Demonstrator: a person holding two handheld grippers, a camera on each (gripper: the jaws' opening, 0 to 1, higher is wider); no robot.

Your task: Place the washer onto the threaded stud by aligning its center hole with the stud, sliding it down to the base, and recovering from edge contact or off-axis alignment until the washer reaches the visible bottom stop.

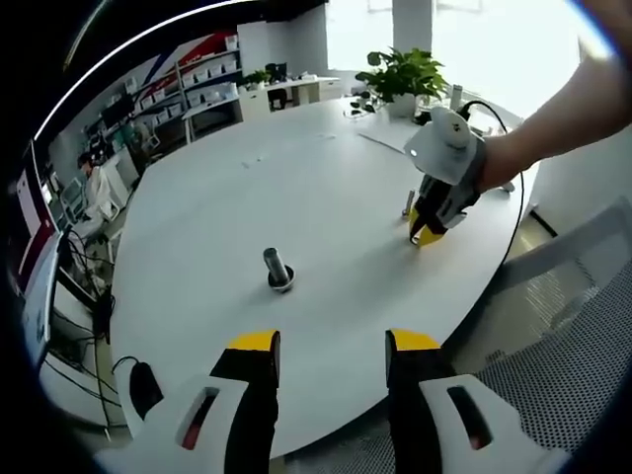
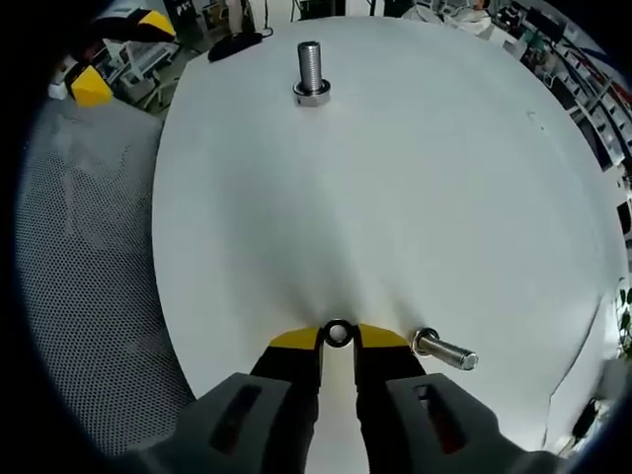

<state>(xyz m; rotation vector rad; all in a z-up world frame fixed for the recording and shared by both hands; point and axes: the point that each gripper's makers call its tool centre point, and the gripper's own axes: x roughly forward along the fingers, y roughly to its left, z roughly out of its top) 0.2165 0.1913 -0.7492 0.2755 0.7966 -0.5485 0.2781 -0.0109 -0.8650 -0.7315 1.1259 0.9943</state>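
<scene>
In the left gripper view, the left hand-held gripper (image 1: 331, 346) rises from the bottom edge, jaws wide apart and holding nothing. Left of centre, a threaded stud (image 1: 277, 269) stands upright on the round white surface (image 1: 326, 197). At the right, a hand brings the right hand-held gripper (image 1: 427, 229) down to the surface beside a second bolt (image 1: 408, 203). In the right gripper view, that gripper's (image 2: 338, 338) yellow tips pinch a washer (image 2: 338, 334) at lower centre; the stud (image 2: 310, 72) stands at the top, well apart, and the bolt (image 2: 444, 350) lies just right of the tips.
</scene>
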